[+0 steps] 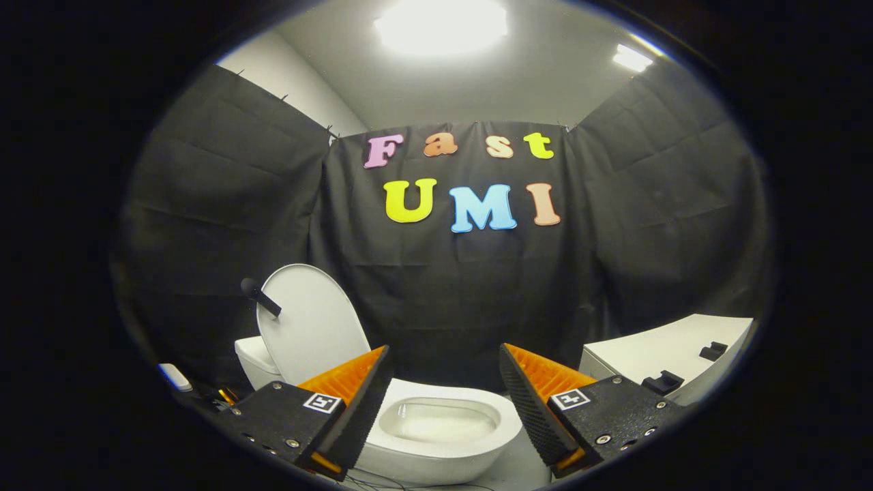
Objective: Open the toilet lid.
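A white toilet (pixel 436 447) stands low ahead, its bowl showing between and just beyond my fingers. Its white oval lid (pixel 310 327) is raised upright and leans back against the tank (pixel 254 360), to the left past the left finger. A short dark handle (pixel 259 296) sticks out from the lid's upper left edge. My gripper (pixel 443 358) is open, the fingers wide apart with nothing between them, and it hangs clear of the lid and the bowl.
A white cabinet or counter (pixel 675 351) with two small dark fittings (pixel 689 368) on its top stands to the right of the toilet. A small white object (pixel 176 376) lies low at the far left. Black cloth walls close in the booth behind.
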